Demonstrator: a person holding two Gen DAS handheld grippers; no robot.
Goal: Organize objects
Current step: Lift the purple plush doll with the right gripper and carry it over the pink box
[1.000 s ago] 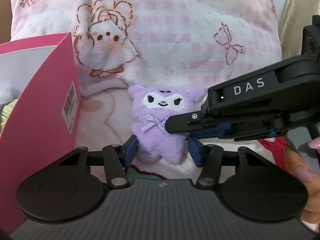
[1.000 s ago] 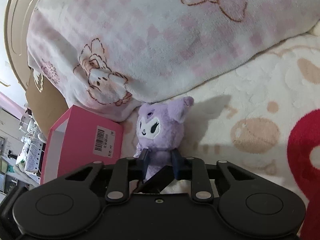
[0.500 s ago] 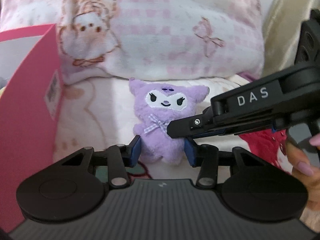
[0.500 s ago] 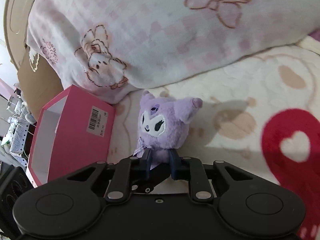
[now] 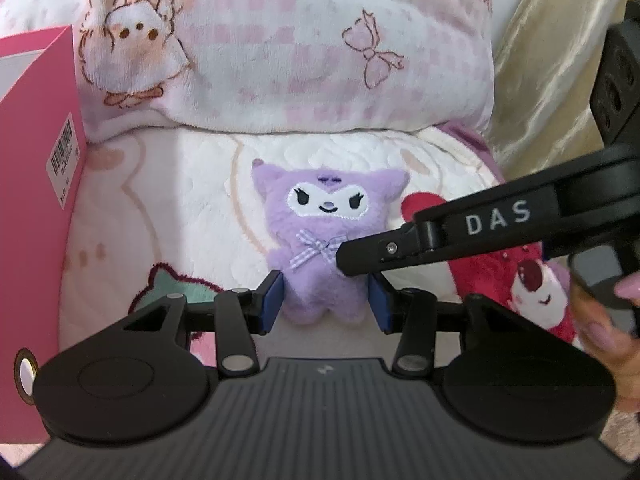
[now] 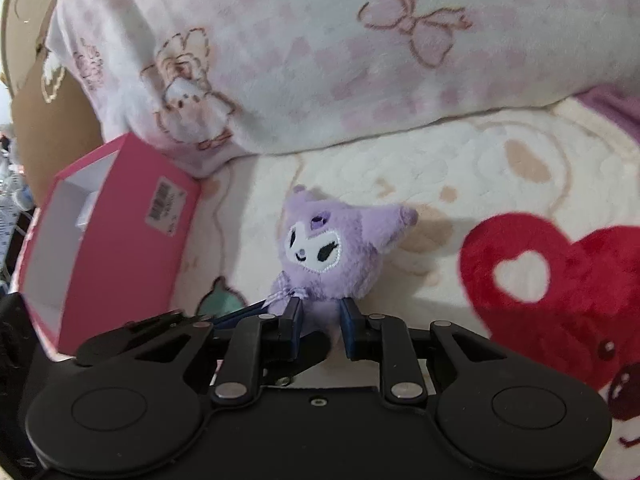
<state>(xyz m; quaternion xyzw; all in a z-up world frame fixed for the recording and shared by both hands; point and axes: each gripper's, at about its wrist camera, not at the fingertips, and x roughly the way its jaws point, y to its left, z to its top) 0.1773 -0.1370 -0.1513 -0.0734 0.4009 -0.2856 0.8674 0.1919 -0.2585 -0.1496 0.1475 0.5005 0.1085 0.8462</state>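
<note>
- Plush toy (image 5: 326, 240), purple, sits at frame centre on the cream blanket (image 5: 192, 184), below the pink checked pillow (image 5: 288, 48).
- Left gripper (image 5: 326, 306) pinches the toy's lower body between blue pads, having just closed a little.
- Right gripper (image 6: 320, 322) pinches the toy's lower part, jaws having eased slightly apart.
- Pink box (image 6: 116, 240) stands open at frame left, beside the toy.
- Red heart cushion (image 6: 560, 280) lies at right.
</note>
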